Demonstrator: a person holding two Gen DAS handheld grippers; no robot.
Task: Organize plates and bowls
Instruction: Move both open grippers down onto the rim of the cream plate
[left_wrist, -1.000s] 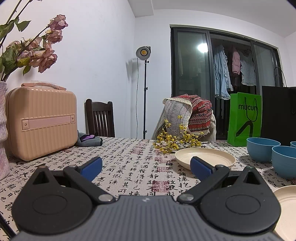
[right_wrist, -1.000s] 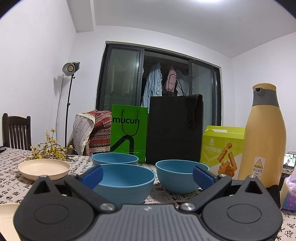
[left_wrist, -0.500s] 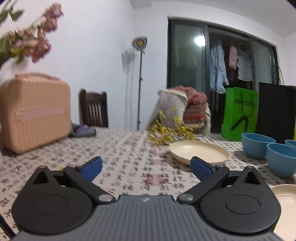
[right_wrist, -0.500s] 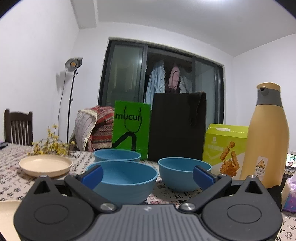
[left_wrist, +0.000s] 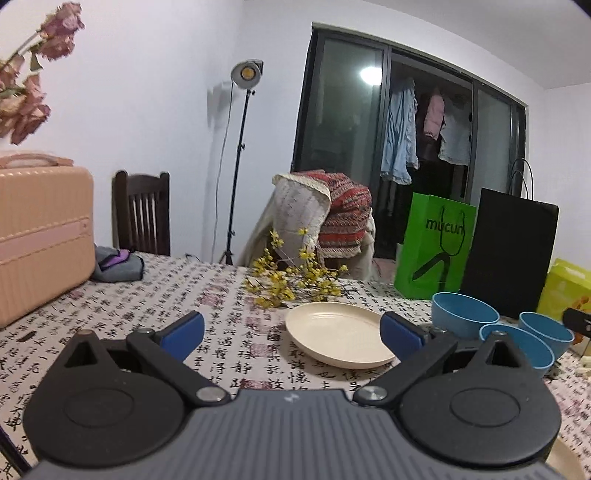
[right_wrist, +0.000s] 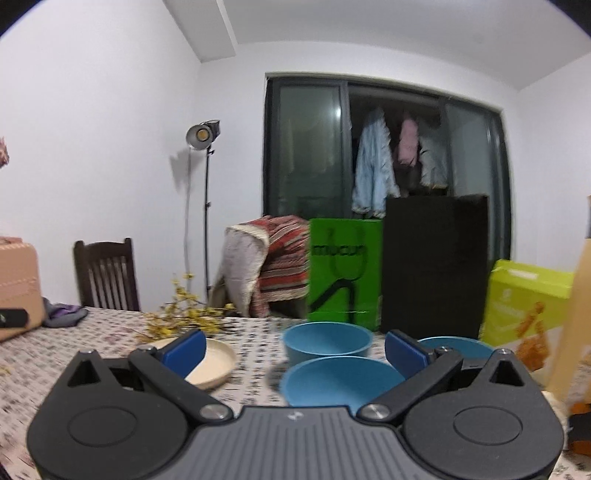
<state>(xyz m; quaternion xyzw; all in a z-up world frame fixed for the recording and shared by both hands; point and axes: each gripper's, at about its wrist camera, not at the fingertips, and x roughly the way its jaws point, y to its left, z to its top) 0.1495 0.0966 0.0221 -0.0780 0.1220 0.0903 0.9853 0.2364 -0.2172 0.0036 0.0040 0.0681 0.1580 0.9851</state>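
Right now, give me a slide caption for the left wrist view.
Open left gripper above patterned tablecloth, facing cream plate and three blue bowls.

Round cream shallow plate (left_wrist: 334, 338) lies flat and upright on the patterned tablecloth, mid-table, empty, its far rim just beside a spray of yellow blossoms. To its right, three round blue bowls, all upright and empty, clustered close: the far bowl (left_wrist: 463, 317) nearest the green bag, the near bowl (left_wrist: 524, 345) in front of it, and the right-hand bowl (left_wrist: 546, 330) beyond that. From the right wrist view the near bowl (right_wrist: 341, 378) sits directly in front of the far one (right_wrist: 327, 341), rims overlapping in sight; whether they touch cannot be told. A second cream plate edge (left_wrist: 565, 459) shows at the near right corner, mostly hidden.
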